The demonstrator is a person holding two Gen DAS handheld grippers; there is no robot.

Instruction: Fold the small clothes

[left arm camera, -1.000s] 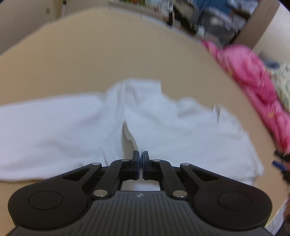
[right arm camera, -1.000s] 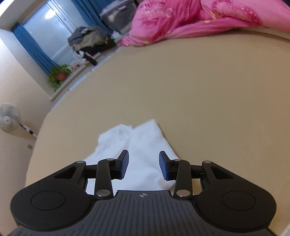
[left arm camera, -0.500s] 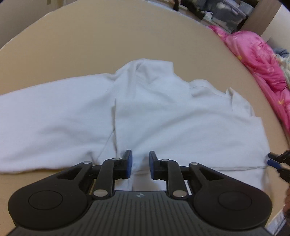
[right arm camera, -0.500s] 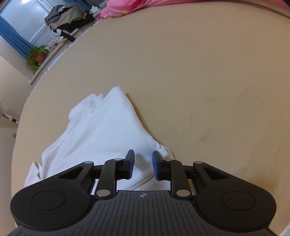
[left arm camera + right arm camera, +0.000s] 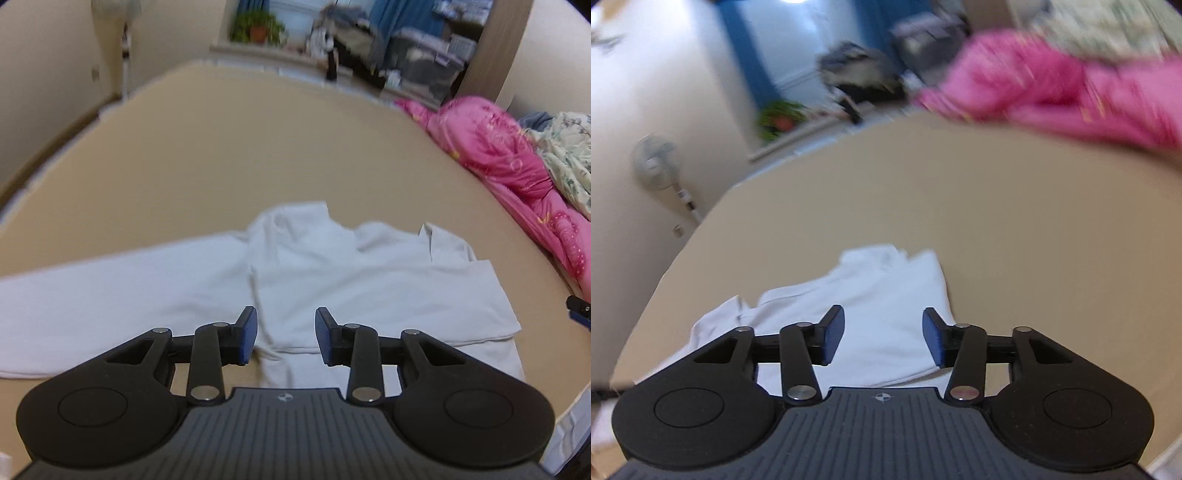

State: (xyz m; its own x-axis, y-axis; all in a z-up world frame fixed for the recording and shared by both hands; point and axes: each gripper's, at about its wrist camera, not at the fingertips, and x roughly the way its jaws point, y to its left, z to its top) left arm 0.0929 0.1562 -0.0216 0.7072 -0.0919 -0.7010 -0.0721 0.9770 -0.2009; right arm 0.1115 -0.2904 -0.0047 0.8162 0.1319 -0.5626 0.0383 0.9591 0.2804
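Observation:
A white long-sleeved garment (image 5: 332,280) lies on the tan surface (image 5: 258,147), one sleeve stretched out to the left and the right side folded over the body. My left gripper (image 5: 285,338) is open and empty, just above the garment's near hem. My right gripper (image 5: 883,339) is open and empty, above the garment's right part (image 5: 879,295). The tip of the right gripper shows at the right edge of the left wrist view (image 5: 580,310).
A pink quilt (image 5: 509,166) and a floral blanket (image 5: 565,151) lie along the right side of the surface. Storage boxes (image 5: 424,66), clothes and a potted plant (image 5: 258,29) stand beyond the far edge. A fan (image 5: 653,162) stands at the left wall.
My left gripper opened, let go of the folded part and drew back and up. My right gripper opened wider and lifted, tilting up so that more of the room shows.

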